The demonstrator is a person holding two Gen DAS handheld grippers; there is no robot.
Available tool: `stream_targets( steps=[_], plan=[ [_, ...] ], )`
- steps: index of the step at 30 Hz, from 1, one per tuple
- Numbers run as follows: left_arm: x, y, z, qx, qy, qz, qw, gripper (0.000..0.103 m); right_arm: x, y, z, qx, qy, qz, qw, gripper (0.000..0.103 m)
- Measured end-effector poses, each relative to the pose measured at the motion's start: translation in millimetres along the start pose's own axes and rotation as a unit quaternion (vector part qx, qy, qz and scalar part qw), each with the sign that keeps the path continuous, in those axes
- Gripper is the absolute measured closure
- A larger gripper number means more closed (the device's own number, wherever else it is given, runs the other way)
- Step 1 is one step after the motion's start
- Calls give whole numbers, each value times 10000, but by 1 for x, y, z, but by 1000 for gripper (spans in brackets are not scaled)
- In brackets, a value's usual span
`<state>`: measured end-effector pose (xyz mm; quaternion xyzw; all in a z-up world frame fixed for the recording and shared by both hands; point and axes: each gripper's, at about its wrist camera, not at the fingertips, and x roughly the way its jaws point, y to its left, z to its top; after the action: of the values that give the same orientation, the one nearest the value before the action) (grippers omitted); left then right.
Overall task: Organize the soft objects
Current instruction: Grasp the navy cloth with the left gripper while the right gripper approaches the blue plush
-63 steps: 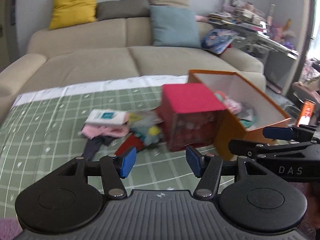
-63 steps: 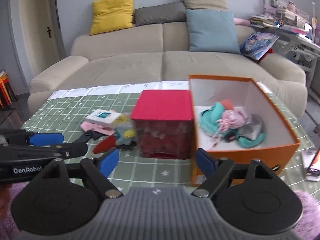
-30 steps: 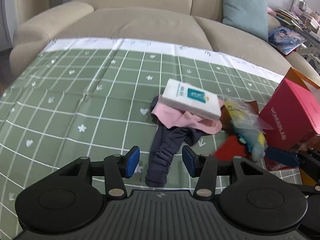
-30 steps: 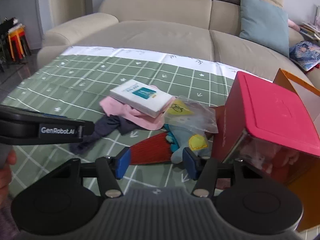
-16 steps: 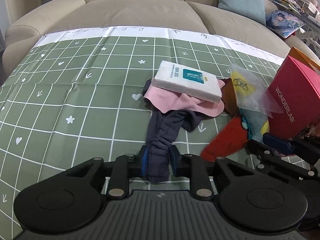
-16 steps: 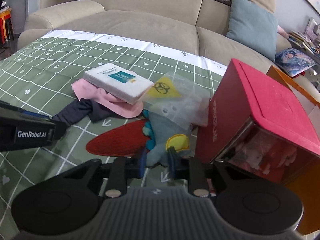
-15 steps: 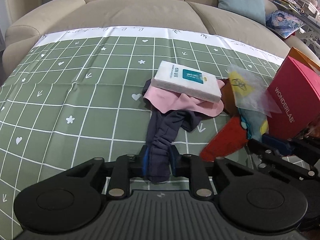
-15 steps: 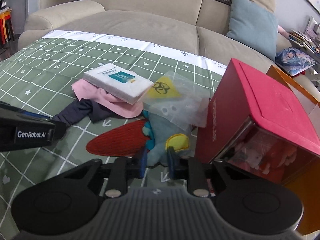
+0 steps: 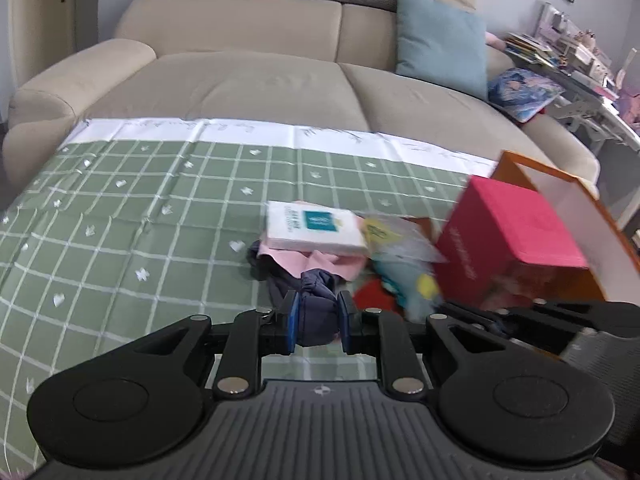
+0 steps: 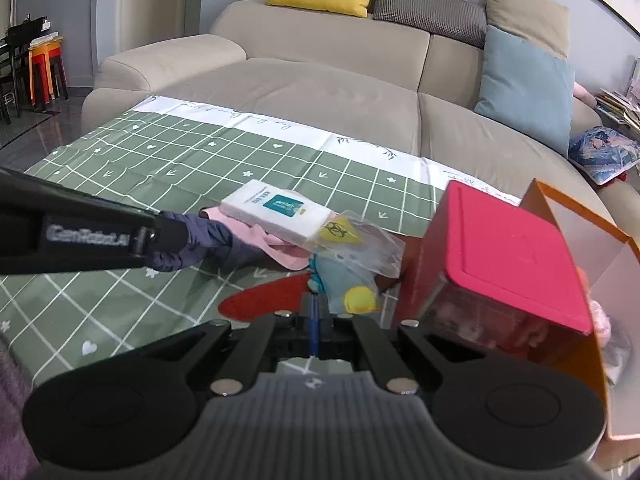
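Left wrist view first: we see our left gripper (image 9: 318,326) clamped on the bunched end of a dark navy cloth (image 9: 316,304), its blue pads (image 9: 293,322) pressing the fabric from both sides. Those jaws have just been closing, with the cloth between them. The rest of the cloth trails toward a pink cloth (image 9: 320,262) lying under a white tissue pack (image 9: 314,226) on the green checked tablecloth (image 9: 160,220).

From the right wrist view, our right gripper (image 10: 315,330) has also just been closing, and its pads now meet with no gap showing. We cannot tell whether they pinch anything; the teal stuffed toy (image 10: 344,280) with a yellow patch lies just past the tips, beside a red cloth (image 10: 264,294) and partly under a clear plastic bag (image 10: 360,246). A red-lidded box (image 10: 508,252) stands to the right, against an orange box (image 10: 576,216). A beige sofa (image 10: 320,80) fills the background.
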<state>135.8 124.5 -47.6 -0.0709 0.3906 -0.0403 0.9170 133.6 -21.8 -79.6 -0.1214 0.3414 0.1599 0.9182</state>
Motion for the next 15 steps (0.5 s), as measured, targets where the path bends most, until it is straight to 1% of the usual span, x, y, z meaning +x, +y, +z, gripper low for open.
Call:
stream_targets(
  steps=[3, 7, 9, 11, 12, 13, 14, 15],
  plan=[
    [-16, -11, -9, 7, 79, -149, 9999, 81, -9, -5, -6, 17, 37, -3, 10000, 103],
    [-28, -19, -17, 116, 100, -221, 9996, 81, -16, -9, -14, 50, 97, -4, 9999, 103],
    [-23, -20, -19, 165, 273, -136, 9994, 80, -15, -8, -16, 56, 146, 13, 9999, 103],
    [-10, -14, -20, 72, 528, -46, 9986, 78, -14, -8, -17, 45, 165, 26, 9998, 103],
    [-4, -11, -21, 50, 555, -21, 9984, 78, -12, -8, -16, 25, 172, 25, 9998, 103],
    [2, -8, -22, 80, 582, 32, 9983, 73, -9, -8, -15, 10, 172, 40, 9998, 103],
    [8, -5, -21, 118, 569, 88, 9983, 62, -7, -8, -15, 10, 163, 59, 9998, 103],
    [13, -3, -20, 138, 504, 137, 9985, 57, -3, -9, -13, 25, 142, 58, 9999, 102]
  ],
)
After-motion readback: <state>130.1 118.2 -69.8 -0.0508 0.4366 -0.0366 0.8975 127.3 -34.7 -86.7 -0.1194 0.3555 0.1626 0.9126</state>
